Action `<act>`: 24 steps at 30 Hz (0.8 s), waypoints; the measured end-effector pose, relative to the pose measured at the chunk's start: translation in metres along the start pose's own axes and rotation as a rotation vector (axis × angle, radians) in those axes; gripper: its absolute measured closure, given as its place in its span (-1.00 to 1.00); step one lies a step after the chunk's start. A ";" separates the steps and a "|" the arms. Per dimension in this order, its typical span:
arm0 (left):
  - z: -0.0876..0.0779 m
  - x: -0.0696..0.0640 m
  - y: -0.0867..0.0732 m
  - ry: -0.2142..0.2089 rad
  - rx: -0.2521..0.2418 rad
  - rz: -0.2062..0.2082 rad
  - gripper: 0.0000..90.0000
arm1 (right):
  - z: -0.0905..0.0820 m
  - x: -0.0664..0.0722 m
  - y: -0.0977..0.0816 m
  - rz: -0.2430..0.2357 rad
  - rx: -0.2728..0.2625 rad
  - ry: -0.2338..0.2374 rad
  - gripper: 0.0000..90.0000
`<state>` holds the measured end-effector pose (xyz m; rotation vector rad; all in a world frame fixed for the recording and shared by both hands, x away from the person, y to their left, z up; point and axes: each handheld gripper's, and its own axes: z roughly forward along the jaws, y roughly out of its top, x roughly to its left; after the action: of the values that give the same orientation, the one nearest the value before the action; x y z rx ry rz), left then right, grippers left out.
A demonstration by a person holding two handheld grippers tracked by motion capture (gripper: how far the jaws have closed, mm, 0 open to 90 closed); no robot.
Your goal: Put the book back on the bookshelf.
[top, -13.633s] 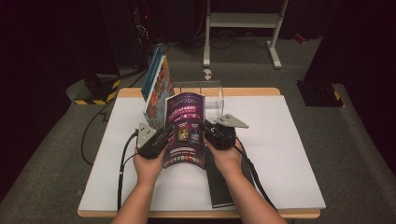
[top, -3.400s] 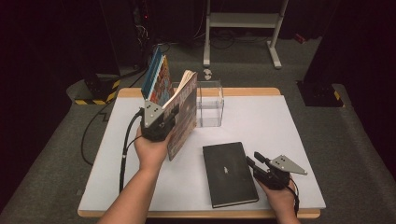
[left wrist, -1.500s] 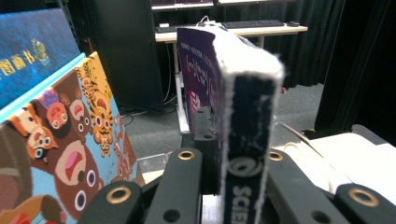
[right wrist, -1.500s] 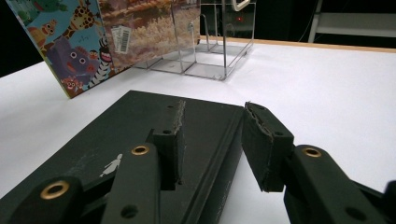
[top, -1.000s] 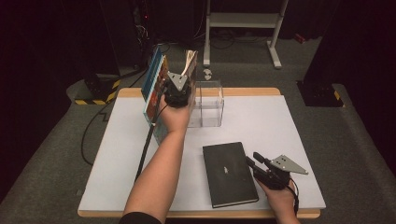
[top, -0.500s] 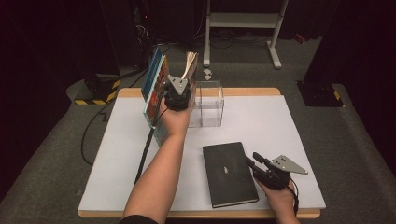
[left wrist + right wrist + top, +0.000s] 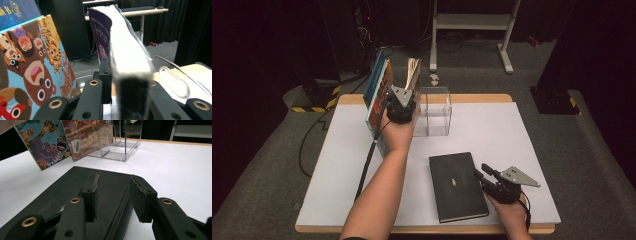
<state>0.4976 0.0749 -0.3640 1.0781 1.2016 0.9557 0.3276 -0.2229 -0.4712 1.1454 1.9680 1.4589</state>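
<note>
Since loosening, left claw [image 7: 404,95] beside purple book [image 7: 125,57].

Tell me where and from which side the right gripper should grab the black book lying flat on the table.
Grip the black book by its long right edge, coming in low and level from the right, where the right gripper sits. It lies flat with its cover up, so only the thin edges give the jaws opposing faces; one jaw likely must slip under. The table there is bare.
</note>
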 end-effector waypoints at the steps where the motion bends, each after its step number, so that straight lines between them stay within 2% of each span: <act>1: 0.000 0.000 0.000 0.000 -0.003 -0.003 0.73 | 0.000 0.000 0.000 0.002 0.001 0.000 0.31; 4: -0.002 0.002 -0.001 0.009 0.004 0.007 0.68 | 0.000 0.000 0.000 0.003 0.002 0.001 0.31; 24: -0.007 0.008 -0.004 0.042 0.022 0.009 0.38 | 0.003 0.003 -0.002 0.002 0.012 0.008 0.29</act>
<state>0.4915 0.0826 -0.3701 1.0867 1.2453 0.9788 0.3280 -0.2189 -0.4737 1.1481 1.9846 1.4566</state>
